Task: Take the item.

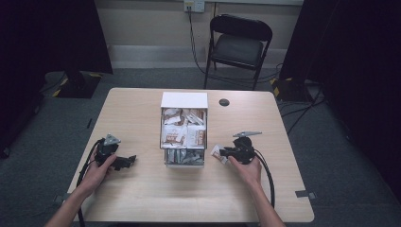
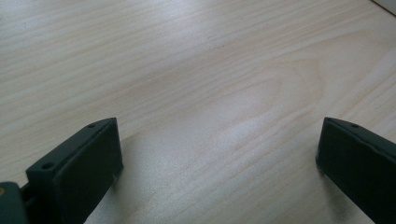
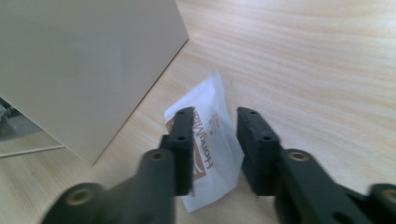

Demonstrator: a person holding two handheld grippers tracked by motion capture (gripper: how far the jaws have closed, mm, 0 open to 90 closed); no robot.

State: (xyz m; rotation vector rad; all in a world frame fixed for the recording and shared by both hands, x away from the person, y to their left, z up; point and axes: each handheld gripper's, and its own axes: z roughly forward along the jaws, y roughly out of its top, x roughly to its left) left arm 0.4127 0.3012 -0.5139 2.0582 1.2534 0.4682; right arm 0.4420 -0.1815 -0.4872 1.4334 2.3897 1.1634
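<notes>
Packet out of the box, lying on the table — jaws parted around it

The table (image 1: 142, 198) holds a white box (image 1: 184, 100) at its middle, open toward the person and packed with packets in its compartments. To the box's right, just beside its wall, the right gripper (image 3: 215, 122) sits low over one white packet (image 3: 219, 98) that lies flat on the wood; the jaws stand a little apart with the packet between them, and the pads do not seem to press it — I judge it a release, or a grip not yet made. The left gripper (image 2: 219, 140) rests well apart at the table's left, jaws wide, nothing between them. Many packets remain in the box, so most of the work looks left.
</notes>
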